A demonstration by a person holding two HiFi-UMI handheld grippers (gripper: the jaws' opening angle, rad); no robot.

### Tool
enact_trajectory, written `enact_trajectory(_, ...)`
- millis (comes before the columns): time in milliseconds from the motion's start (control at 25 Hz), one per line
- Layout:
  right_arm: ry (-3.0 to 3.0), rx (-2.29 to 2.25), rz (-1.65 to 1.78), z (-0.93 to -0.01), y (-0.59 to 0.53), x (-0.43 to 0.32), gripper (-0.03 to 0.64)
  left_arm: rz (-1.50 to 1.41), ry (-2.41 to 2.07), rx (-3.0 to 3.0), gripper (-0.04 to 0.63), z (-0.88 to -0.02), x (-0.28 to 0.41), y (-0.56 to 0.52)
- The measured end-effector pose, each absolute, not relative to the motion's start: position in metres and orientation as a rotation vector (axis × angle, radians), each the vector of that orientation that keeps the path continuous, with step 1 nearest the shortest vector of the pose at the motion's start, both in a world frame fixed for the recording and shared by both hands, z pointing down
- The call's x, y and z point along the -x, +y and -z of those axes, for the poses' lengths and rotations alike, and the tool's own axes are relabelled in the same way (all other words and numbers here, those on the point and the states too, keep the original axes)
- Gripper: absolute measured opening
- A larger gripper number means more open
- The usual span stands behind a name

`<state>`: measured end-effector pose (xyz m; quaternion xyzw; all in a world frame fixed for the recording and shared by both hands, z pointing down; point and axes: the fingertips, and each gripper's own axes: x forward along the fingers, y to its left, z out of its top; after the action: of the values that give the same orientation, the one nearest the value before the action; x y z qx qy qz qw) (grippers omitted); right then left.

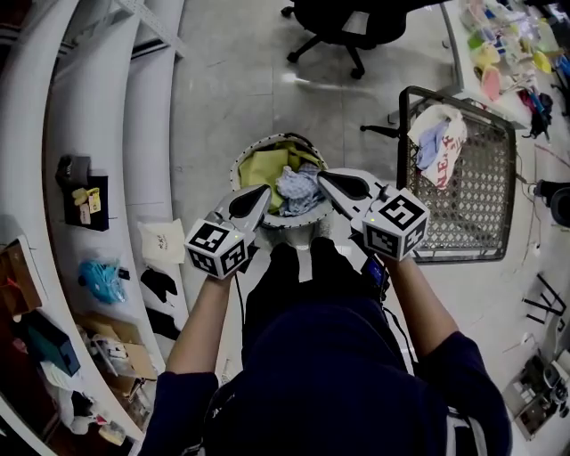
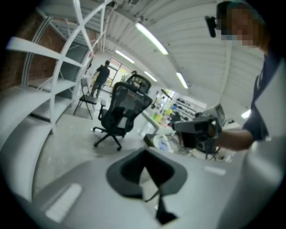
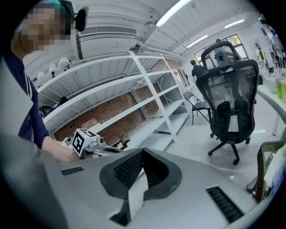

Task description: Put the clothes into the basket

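Observation:
A round white basket (image 1: 242, 160) stands on the floor in front of me, holding a yellow garment (image 1: 258, 169) and a pale blue one (image 1: 299, 189). Both grippers hover above its near rim. My left gripper (image 1: 261, 193) (image 2: 144, 154) is shut with nothing between its jaws. My right gripper (image 1: 328, 180) (image 3: 143, 152) also has its jaws together, and they hold nothing. A wire cart (image 1: 472, 200) to the right carries more clothes (image 1: 438, 142), white with red print and light blue. Each gripper view looks out level across the room, not at the basket.
White shelving (image 1: 89, 134) runs along the left, with small items on its lower boards. A black office chair (image 1: 347, 27) (image 3: 230, 98) stands beyond the basket. A cluttered table (image 1: 508, 53) is at the far right. The person's dark torso fills the bottom of the head view.

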<state>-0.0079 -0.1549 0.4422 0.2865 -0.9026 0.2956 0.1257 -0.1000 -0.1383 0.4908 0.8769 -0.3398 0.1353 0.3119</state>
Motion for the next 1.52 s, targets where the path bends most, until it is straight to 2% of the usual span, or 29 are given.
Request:
enact_trajectory(720, -2.845, -0.84, -0.533, -0.321, -0.154, 0.049, 0.006, -0.128, -1.045, -2.625, 0.003, -0.314, 0.152, -0.14)
enact_trajectory(1520, -2.869, -0.844, -0.441, -0.285, -0.151, 0.075, 0.006, -0.033, -1.068, -2.67, 0.003, -0.285, 0.169, -0.142)
